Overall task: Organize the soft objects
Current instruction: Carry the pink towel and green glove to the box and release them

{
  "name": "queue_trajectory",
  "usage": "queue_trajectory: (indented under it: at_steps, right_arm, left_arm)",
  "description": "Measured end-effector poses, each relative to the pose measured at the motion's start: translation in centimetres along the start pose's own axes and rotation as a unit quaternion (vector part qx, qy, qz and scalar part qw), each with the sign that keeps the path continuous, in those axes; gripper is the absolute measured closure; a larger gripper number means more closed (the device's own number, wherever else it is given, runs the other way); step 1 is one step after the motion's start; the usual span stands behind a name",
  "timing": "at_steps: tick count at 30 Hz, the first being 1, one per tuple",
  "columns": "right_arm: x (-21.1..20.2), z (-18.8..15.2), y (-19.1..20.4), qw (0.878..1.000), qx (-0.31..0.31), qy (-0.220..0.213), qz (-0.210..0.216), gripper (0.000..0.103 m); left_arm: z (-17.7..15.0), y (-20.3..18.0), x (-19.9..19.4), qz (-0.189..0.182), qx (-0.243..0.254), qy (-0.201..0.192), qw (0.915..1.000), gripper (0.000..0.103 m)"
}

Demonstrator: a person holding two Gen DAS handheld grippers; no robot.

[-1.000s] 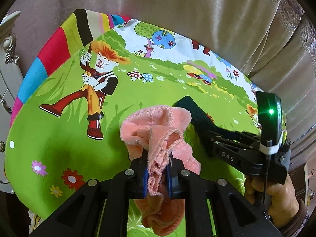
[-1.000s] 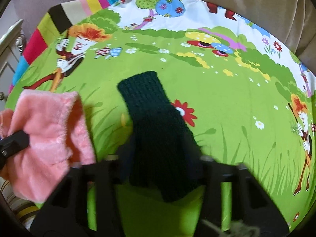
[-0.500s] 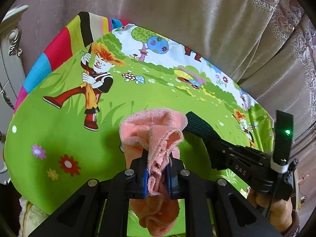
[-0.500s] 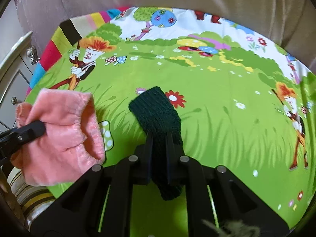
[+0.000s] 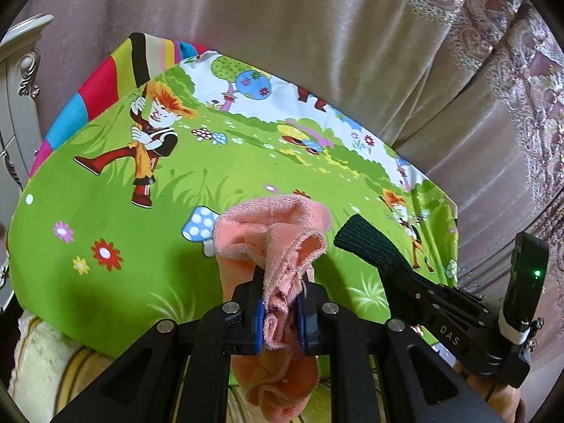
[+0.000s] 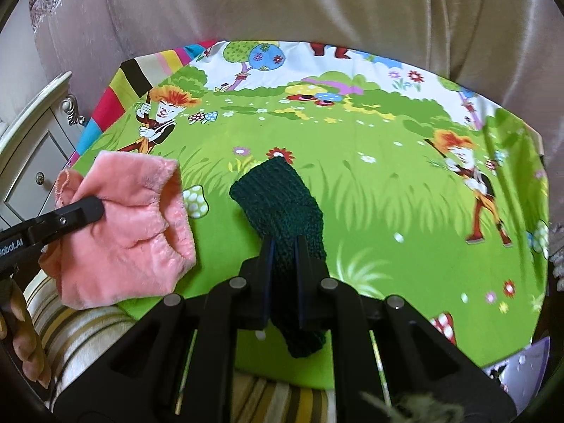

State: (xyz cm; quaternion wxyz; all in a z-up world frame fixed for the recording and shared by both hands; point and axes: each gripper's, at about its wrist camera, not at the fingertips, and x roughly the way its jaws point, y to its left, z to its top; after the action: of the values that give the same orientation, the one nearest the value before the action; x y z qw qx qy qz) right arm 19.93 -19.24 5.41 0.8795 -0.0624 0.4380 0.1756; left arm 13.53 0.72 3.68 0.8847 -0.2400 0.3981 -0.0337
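My left gripper [image 5: 281,308] is shut on a pink fleece cloth [image 5: 278,232], held bunched above the near edge of the cartoon-print green sheet [image 5: 141,232]. The cloth also shows in the right wrist view [image 6: 130,218] at the left, with the left gripper's finger [image 6: 70,216] across it. My right gripper [image 6: 283,257] is shut on a dark green knitted piece [image 6: 278,197], lifted above the sheet [image 6: 387,204]. In the left wrist view the green knit [image 5: 370,243] sticks out of the right gripper [image 5: 405,278] at the right.
Beige curtains [image 5: 317,53] hang behind the surface. A white carved cabinet [image 6: 31,148] stands at the left. A striped cream fabric [image 6: 88,324] lies under the sheet's near edge. A purple item [image 6: 528,359] shows at the lower right.
Both grippers have lifted and drawn back toward the near edge with their cloths. The green knit, lying on the sheet one second ago, is now gripped and raised.
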Motion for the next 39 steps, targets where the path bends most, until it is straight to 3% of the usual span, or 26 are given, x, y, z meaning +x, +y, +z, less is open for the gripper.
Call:
queue_trajectory:
  at_steps: [20, 39]
  right_arm:
    - [-10.8, -7.3, -3.8, 0.996, 0.056, -0.033, -0.056, 0.089]
    - [-18.0, -13.0, -10.3, 0.983, 0.124, -0.065, -0.116, 0.089]
  left_arm:
    - [-4.8, -7.9, -5.1, -0.085, 0.046, 0.005, 0.9953, 0.089]
    - [-8.2, -15.9, -6.0, -0.134, 0.114, 0.040, 0.9836, 0.089]
